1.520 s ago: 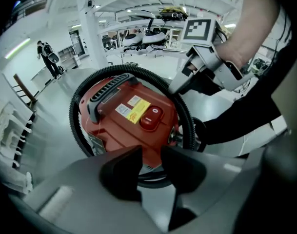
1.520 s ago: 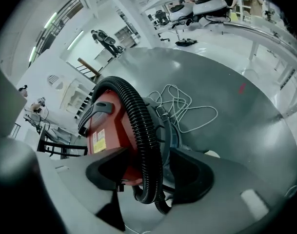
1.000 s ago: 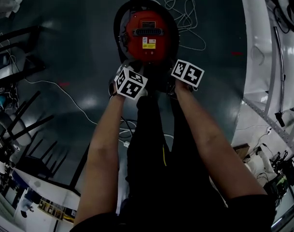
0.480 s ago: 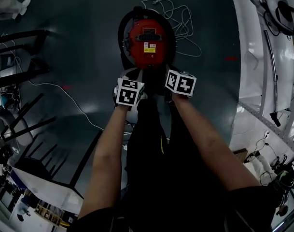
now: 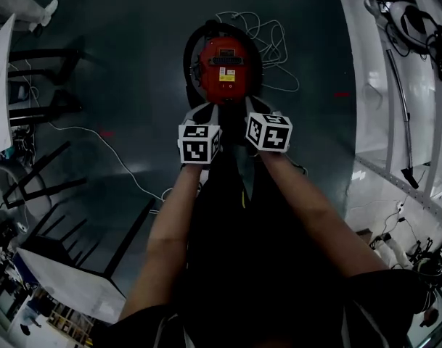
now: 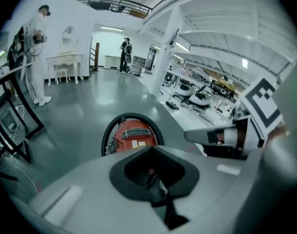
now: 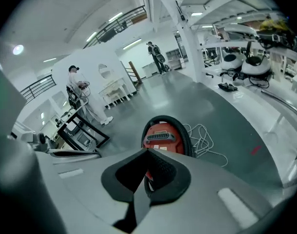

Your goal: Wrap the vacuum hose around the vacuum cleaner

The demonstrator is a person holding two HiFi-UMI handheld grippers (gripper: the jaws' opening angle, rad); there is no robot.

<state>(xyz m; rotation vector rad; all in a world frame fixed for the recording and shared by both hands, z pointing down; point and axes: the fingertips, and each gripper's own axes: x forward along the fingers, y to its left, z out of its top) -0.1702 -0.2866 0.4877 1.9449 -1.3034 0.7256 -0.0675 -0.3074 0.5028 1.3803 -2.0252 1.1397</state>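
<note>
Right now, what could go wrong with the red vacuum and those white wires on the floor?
1. The white cord lies in loose loops beside the vacuum cleaner; a foot could catch in it.
2. The black hose curls round it, but the left gripper and right gripper are shut on nothing, so it might spring loose.
3. Another thin cable crosses the floor near the person's legs: a trip risk.

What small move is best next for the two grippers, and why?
Probably none on the hose: just draw both back. It already rings the vacuum, and the left gripper and right gripper are shut and empty above it.
</note>
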